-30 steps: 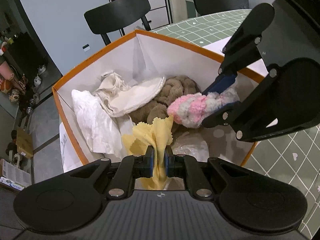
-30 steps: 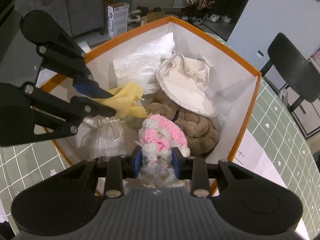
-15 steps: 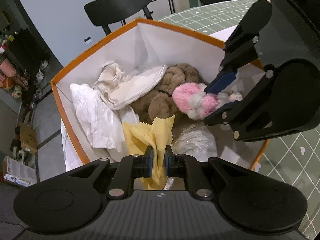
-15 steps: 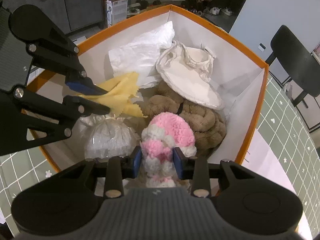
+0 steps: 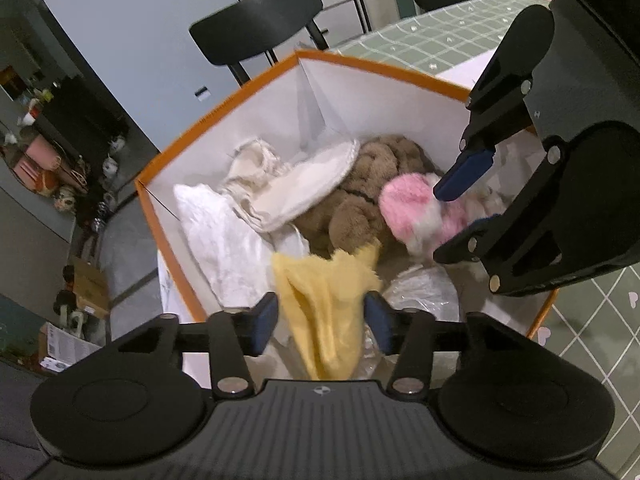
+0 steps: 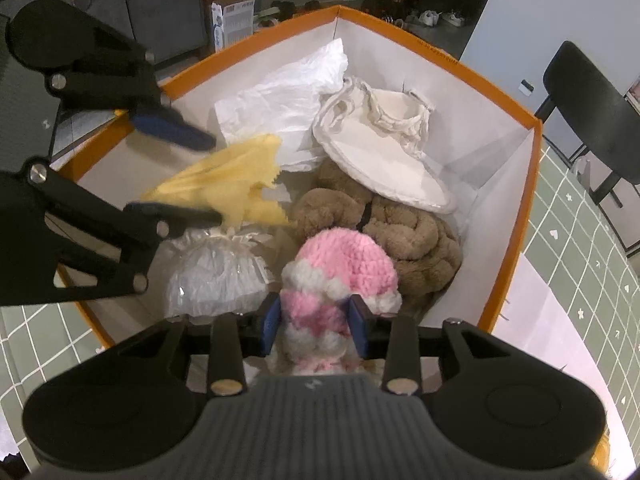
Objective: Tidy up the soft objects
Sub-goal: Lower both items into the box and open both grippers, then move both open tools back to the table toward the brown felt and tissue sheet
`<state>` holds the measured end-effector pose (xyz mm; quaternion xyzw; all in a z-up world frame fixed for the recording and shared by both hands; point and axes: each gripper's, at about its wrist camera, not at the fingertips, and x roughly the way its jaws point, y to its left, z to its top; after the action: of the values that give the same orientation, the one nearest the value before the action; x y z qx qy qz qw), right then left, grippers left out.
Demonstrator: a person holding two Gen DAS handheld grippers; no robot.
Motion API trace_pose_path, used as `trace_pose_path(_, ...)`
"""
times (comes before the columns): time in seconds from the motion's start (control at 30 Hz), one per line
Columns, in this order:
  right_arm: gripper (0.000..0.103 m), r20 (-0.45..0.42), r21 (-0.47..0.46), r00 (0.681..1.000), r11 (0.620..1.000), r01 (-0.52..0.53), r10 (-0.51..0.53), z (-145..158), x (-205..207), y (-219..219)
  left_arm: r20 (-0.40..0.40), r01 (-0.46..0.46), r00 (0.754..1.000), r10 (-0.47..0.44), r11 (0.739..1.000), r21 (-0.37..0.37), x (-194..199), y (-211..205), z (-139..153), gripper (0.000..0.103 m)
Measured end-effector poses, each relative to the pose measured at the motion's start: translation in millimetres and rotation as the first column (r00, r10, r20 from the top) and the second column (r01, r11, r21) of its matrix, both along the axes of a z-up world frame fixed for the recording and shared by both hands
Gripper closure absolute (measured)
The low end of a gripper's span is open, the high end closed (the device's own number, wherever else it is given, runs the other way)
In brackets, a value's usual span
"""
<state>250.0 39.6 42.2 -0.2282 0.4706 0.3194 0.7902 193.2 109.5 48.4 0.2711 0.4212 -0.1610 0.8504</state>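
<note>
Your left hand-held gripper (image 5: 320, 322) was spreading its jaws, the limp, ragged-edged yellow cloth (image 5: 326, 308) loose between them above the orange-rimmed box (image 5: 224, 108). Your right hand-held gripper (image 6: 316, 326) was easing open around the chunky pink-and-white knit (image 6: 340, 276). Ahead lay brown plush (image 6: 404, 236), a cream fabric piece (image 6: 384, 148) and crinkled white plastic (image 6: 218, 280).
</note>
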Motion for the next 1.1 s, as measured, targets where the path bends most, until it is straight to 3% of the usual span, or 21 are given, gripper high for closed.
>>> trace_pose_path(0.1,0.057,0.022,0.023,1.000,1.000,-0.006,0.006,11,-5,-1,0.015,-0.002,1.000,0.002,1.000,-0.005,-3,1,7,0.041)
trace_pose_path(0.6,0.057,0.104,0.097,0.994,0.994,-0.048,0.038,61,-46,-8,0.106,0.048,0.993,-0.052,0.998,0.037,-39,-12,41,0.040)
trace_pose_path(0.7,0.057,0.112,0.110,0.993,0.993,-0.053,0.041,67,-60,-17,0.115,0.086,0.989,-0.089,0.996,0.035,-52,-18,46,0.033)
trace_pose_path(0.9,0.057,0.111,0.137,0.993,0.988,-0.064,0.049,72,-91,-41,0.124,0.148,0.981,-0.151,0.989,0.031,-77,-35,48,0.033)
trace_pose_path(1.1,0.056,0.066,0.150,0.996,0.987,-0.066,0.056,58,-122,-72,0.072,0.229,0.970,-0.231,0.973,0.038,-103,-59,29,0.033)
